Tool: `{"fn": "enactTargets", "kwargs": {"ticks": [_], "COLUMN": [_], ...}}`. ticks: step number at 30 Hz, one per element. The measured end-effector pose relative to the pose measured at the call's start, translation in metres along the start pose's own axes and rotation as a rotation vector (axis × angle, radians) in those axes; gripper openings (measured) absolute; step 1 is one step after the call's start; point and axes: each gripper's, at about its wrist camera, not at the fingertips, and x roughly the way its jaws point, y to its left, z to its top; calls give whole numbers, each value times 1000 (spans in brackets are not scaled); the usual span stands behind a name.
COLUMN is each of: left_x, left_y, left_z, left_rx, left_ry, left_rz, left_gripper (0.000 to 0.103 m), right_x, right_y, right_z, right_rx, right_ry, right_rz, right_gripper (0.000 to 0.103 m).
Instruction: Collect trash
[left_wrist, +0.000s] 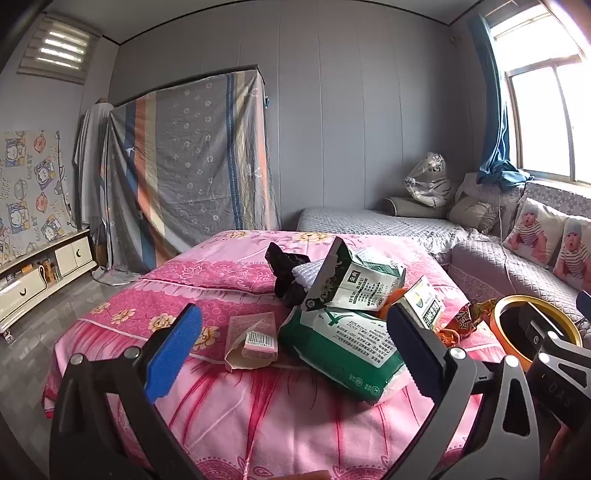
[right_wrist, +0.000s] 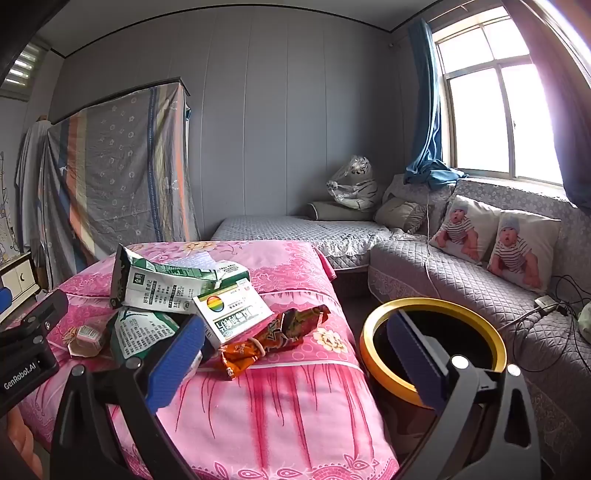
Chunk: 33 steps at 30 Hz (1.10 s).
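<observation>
Pink bedspread (right_wrist: 295, 406) still carries every wrapper we see; the yellow-rimmed bin (right_wrist: 432, 306) off its right edge looks empty, perhaps. Left gripper (left_wrist: 291, 343) and right gripper (right_wrist: 295, 354) gape wide, holding nothing.

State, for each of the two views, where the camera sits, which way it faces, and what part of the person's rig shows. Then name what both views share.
Left wrist: sits behind the open left gripper, facing the trash pile on the pink bed; the right gripper's body shows at right.
Right wrist: sits behind the open right gripper, facing the bed's right edge and the bin; the left gripper's body shows at left.
Shared: pile, bin, bed.
</observation>
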Motion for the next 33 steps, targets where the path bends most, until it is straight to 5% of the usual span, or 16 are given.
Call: {"fn": "enactTargets", "kwargs": {"ticks": [33], "left_x": [0], "left_y": [-1], "left_z": [1], "left_rx": [-4], "left_ry": [8], "left_rz": [-7], "left_gripper": [96], "right_x": [0], "right_y": [0], "right_z": [0], "right_rx": [3], "right_ry": [-3], "right_rz": [0], "right_gripper": [96]}}
